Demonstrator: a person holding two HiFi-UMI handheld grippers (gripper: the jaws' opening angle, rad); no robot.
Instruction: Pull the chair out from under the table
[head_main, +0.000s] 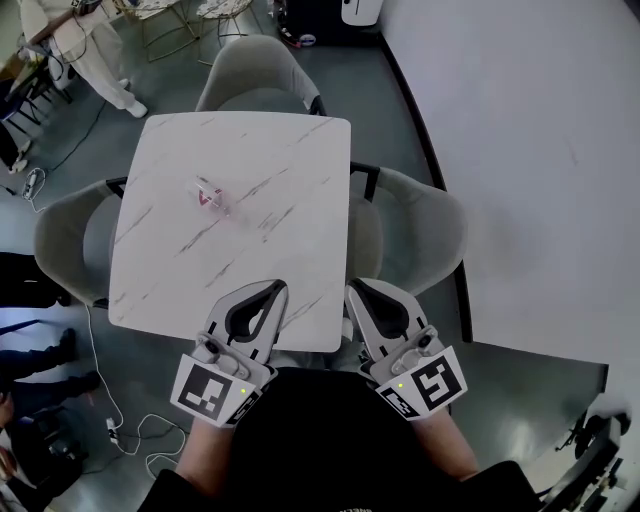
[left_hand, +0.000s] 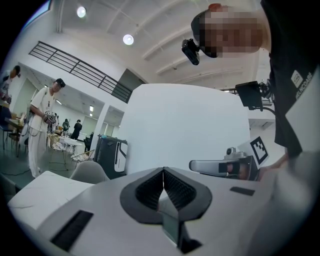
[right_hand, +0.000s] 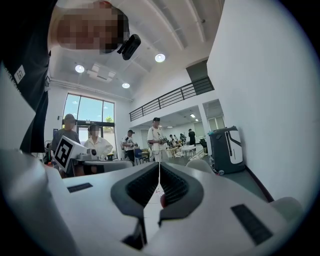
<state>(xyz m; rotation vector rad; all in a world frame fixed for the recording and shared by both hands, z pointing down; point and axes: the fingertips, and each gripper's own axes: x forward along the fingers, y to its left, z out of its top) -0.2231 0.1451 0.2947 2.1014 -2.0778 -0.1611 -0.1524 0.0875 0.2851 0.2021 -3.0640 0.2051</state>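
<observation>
Jaws together, left gripper (head_main: 279, 288), right gripper (head_main: 353, 290); right chair (head_main: 425, 235) faces table (head_main: 280, 150).

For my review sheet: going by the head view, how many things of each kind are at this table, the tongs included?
Grey chairs: 3
Marble-topped table: 1
Small pink item on the tabletop: 1
Hand-held tongs: 2 (left tongs, right tongs)
Total: 7
</observation>
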